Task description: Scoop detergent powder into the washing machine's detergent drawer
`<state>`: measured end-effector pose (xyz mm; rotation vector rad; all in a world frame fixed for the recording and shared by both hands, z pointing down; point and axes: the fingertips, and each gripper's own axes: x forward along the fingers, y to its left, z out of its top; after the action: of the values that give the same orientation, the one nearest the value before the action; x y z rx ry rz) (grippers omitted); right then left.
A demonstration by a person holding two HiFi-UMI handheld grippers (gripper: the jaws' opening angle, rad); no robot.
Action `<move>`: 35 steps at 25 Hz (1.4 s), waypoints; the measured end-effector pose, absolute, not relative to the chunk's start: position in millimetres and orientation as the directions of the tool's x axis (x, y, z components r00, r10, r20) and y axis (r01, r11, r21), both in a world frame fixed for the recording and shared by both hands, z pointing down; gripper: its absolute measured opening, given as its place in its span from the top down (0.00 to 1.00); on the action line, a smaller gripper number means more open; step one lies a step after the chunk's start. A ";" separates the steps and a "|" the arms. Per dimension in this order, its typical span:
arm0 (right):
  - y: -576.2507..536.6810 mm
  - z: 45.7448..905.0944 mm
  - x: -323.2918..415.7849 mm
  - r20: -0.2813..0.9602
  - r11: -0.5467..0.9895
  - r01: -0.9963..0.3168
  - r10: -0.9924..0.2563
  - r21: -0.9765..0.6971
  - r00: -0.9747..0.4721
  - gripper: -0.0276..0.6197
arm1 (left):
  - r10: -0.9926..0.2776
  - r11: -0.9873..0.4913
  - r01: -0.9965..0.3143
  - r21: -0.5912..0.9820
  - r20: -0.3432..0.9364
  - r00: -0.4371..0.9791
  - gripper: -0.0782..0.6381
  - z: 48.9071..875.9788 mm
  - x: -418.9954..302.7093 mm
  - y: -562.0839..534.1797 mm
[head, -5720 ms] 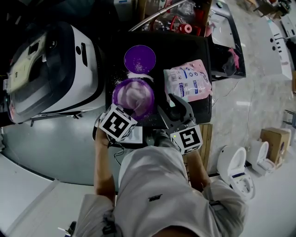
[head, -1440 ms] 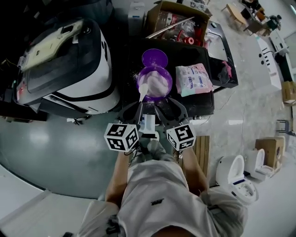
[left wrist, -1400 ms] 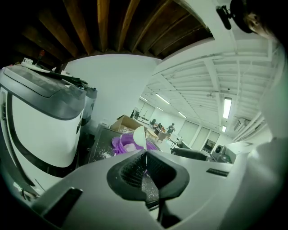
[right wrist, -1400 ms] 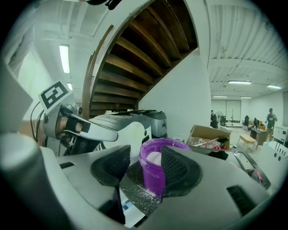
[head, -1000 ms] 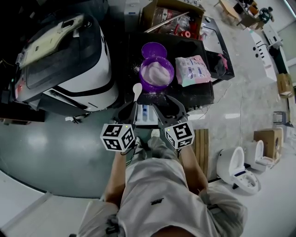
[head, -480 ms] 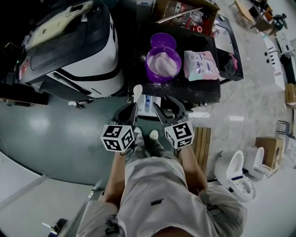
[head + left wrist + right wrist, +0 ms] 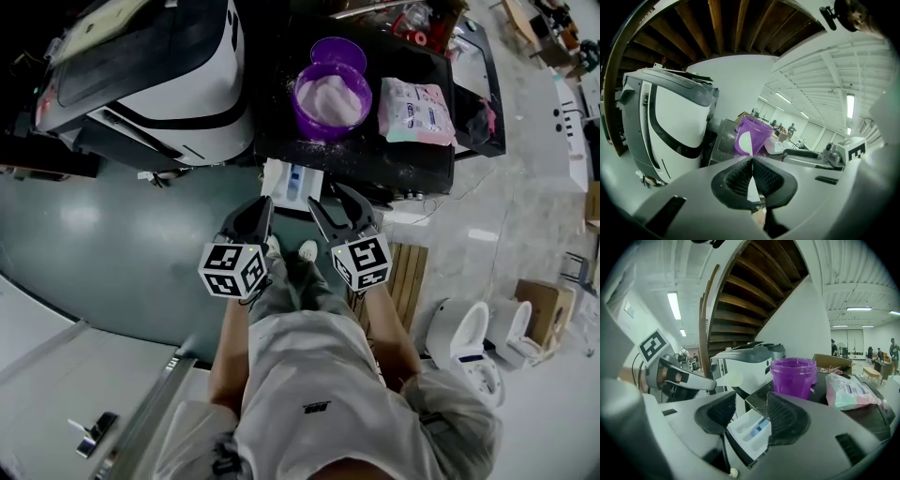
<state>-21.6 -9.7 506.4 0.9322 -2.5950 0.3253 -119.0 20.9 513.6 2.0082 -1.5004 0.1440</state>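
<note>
A rounded white washing machine (image 7: pixel 141 84) with glossy black bands fills the upper left of the head view, beside a dark, powder-dusted worktop (image 7: pixel 394 164). On it stand one translucent purple tub (image 7: pixel 333 94) heaped with white powder, one purple lid (image 7: pixel 337 52) just behind it, and one soft pink-and-white detergent bag (image 7: pixel 417 105). Two white toilets (image 7: pixel 464 333) sit at lower right. The white detergent drawer (image 7: pixel 291 180), with its blue insert, juts from the worktop's front edge just ahead of both tools, uncovered. Your left tool (image 7: pixel 752 165) is clamped tight on the thin handle of one white spoon (image 7: pixel 729 378). Your right tool (image 7: pixel 752 404) gapes and holds nothing.
</note>
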 end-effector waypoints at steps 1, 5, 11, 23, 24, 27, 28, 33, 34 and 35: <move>-7.1 508.7 -21.3 0.412 0.756 -0.648 -0.562 -0.096 -0.717 0.65 | -0.829 -0.158 -0.898 0.410 0.439 0.346 0.87 516.2 -118.7 23.5; 0.4 522.3 -22.6 0.428 0.743 -0.660 -0.564 -0.110 -0.706 0.65 | -0.819 -0.163 -0.901 0.402 0.454 0.351 0.87 527.3 -121.8 30.5; 3.5 549.3 -31.5 0.451 0.696 -0.707 -0.595 -0.123 -0.665 0.65 | -0.799 -0.190 -0.896 0.402 0.467 0.379 0.87 554.0 -136.9 33.2; 18.4 598.5 -39.7 0.508 0.629 -0.765 -0.619 -0.137 -0.599 0.65 | -0.751 -0.232 -0.895 0.380 0.515 0.413 0.87 607.7 -150.5 42.4; 19.4 601.7 -39.9 0.512 0.627 -0.767 -0.618 -0.137 -0.596 0.65 | -0.748 -0.234 -0.896 0.378 0.518 0.414 0.87 610.8 -150.6 42.5; 21.1 610.9 -40.5 0.524 0.621 -0.772 -0.615 -0.138 -0.589 0.65 | -0.740 -0.247 -0.898 0.364 0.528 0.417 0.87 620.3 -150.2 41.9; 21.5 613.7 -40.6 0.527 0.619 -0.773 -0.615 -0.139 -0.587 0.65 | -0.737 -0.251 -0.899 0.358 0.532 0.417 0.87 623.6 -149.8 41.5; 25.7 624.2 -42.8 0.538 0.612 -0.776 -0.608 -0.150 -0.584 0.65 | -0.726 -0.266 -0.905 0.330 0.549 0.414 0.87 638.7 -146.8 41.5; 25.4 626.3 -43.6 0.539 0.612 -0.777 -0.607 -0.151 -0.583 0.65 | -0.724 -0.270 -0.908 0.321 0.553 0.411 0.87 641.3 -146.5 40.4; 25.2 628.3 -44.1 0.541 0.610 -0.777 -0.607 -0.153 -0.582 0.65 | -0.723 -0.272 -0.910 0.313 0.558 0.408 0.87 644.0 -146.2 39.4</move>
<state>-44.1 25.2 628.3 1.0995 -2.3983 0.5258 -146.2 39.4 644.0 2.0739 -1.3832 0.4093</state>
